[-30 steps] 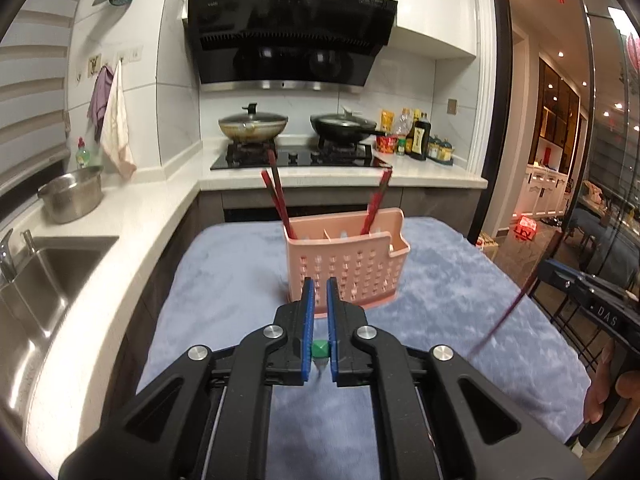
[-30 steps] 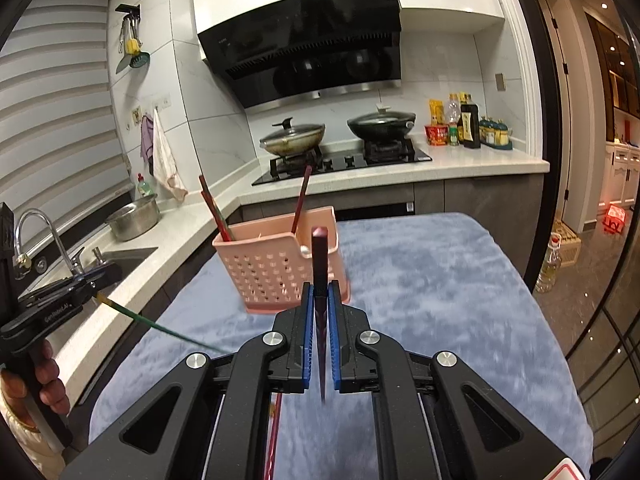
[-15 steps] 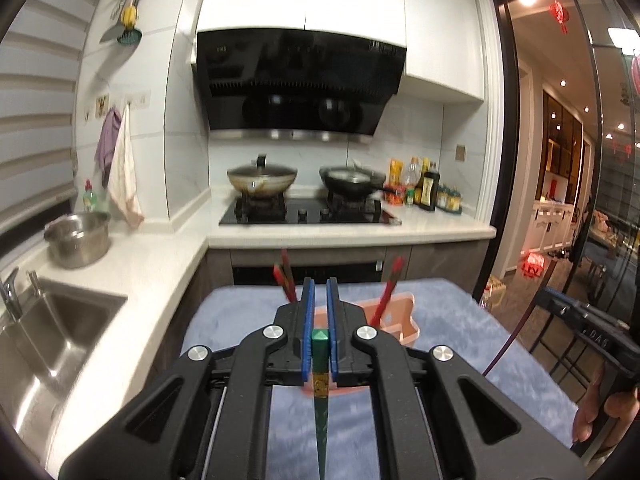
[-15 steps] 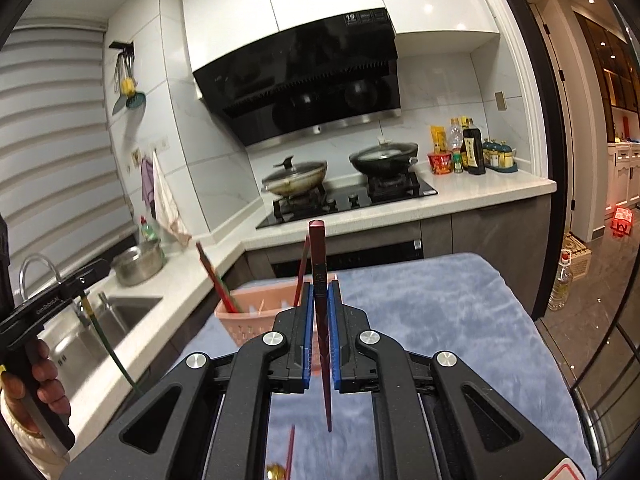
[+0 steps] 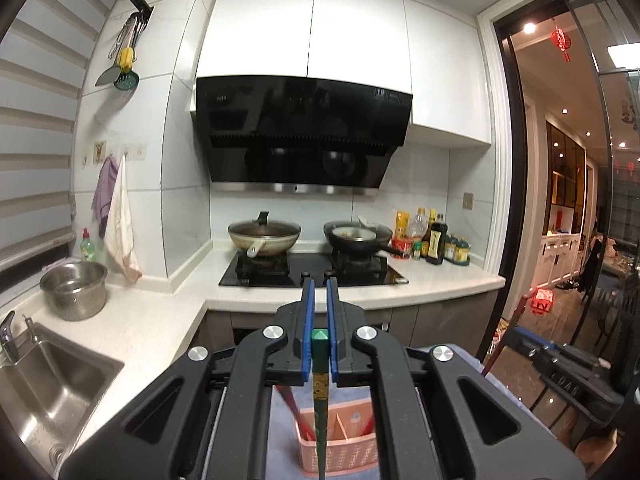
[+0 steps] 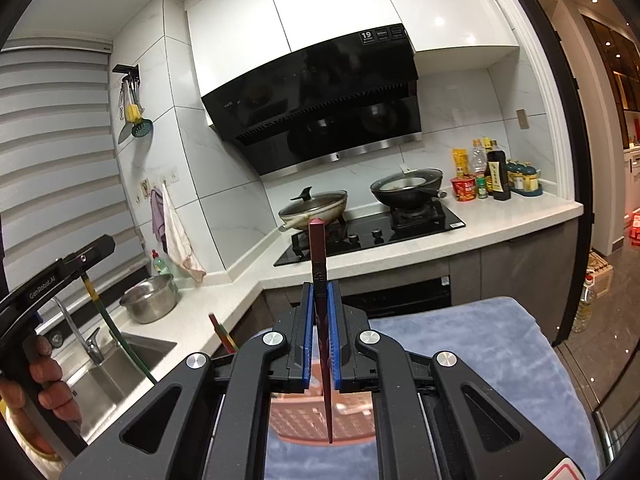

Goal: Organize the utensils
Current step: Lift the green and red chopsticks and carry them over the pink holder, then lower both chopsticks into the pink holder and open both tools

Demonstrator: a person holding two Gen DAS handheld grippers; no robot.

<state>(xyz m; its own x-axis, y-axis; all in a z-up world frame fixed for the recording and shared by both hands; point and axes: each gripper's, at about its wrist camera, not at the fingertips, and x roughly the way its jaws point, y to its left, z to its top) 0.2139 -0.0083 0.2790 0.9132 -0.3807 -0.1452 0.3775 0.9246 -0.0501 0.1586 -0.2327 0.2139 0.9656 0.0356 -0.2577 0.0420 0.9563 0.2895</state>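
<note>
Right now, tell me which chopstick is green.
The green chopstick clamped in the left gripper; the right gripper grips a dark red chopstick, like those in the pink basket.

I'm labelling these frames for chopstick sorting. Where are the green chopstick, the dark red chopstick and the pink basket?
green chopstick [image 5: 320,400]: left wrist view, on its shaft below the tongs.
dark red chopstick [image 6: 318,252]: right wrist view, on its upper shaft above the tongs.
pink basket [image 5: 352,454]: left wrist view, on its perforated front wall.
</note>
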